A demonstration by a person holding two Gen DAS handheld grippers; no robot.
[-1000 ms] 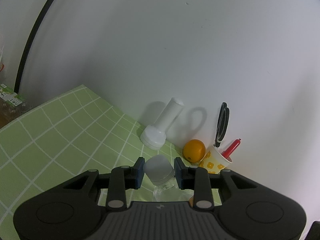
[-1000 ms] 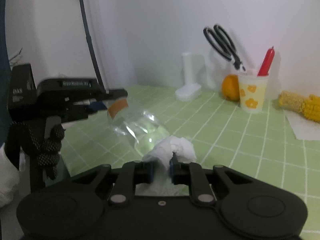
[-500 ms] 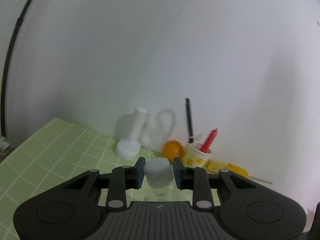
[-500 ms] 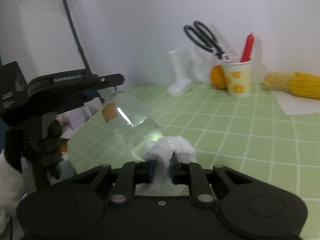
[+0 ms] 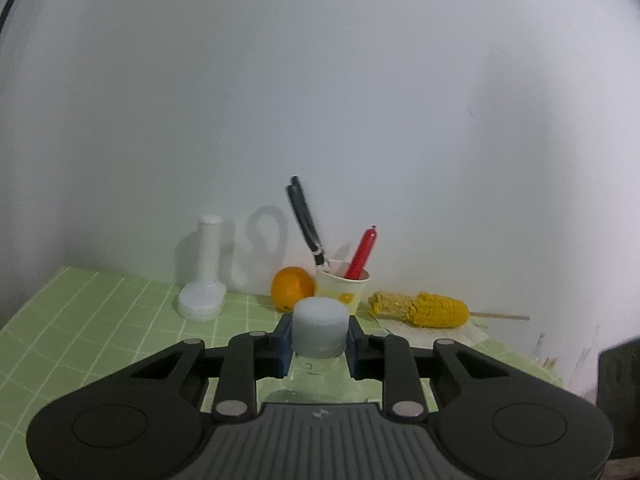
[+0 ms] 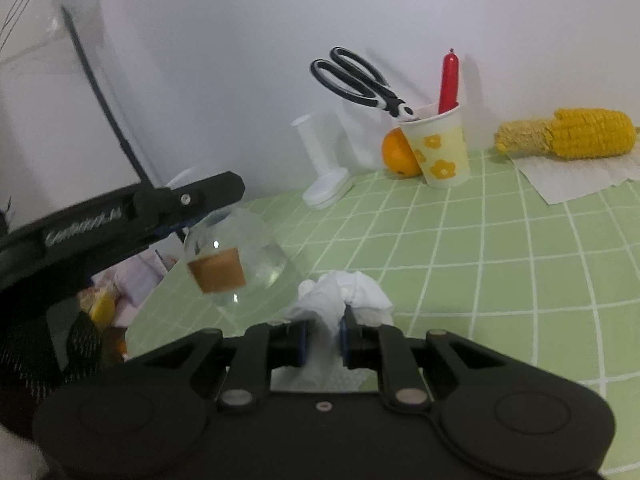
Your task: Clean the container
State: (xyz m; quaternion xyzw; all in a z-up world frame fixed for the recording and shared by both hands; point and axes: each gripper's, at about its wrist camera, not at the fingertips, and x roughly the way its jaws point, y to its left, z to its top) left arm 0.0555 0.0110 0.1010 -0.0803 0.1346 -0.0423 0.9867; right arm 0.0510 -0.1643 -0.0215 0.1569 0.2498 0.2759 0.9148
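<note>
My left gripper [image 5: 319, 344] is shut on a clear bottle [image 5: 319, 362] just below its white cap [image 5: 319, 334] and holds it up off the table. In the right wrist view the bottle [image 6: 240, 264] hangs from the left gripper [image 6: 188, 210]; it is clear with a brown label [image 6: 217, 270], its base tilted toward me. My right gripper [image 6: 323, 334] is shut on a crumpled white tissue [image 6: 344, 292], which sits just right of the bottle's base; whether they touch I cannot tell.
A green checked mat [image 6: 500, 264] covers the table. By the back wall stand a white holder [image 5: 206, 276], an orange [image 5: 292, 288], a flowered paper cup [image 6: 440, 148] with scissors [image 6: 360, 80] and a red stick, and corn on a napkin [image 6: 568, 138].
The left gripper has swung right and levelled, bringing the cup and corn into its view. The bottle has turned more upright. The tissue stays pinched near the bottle's base.
</note>
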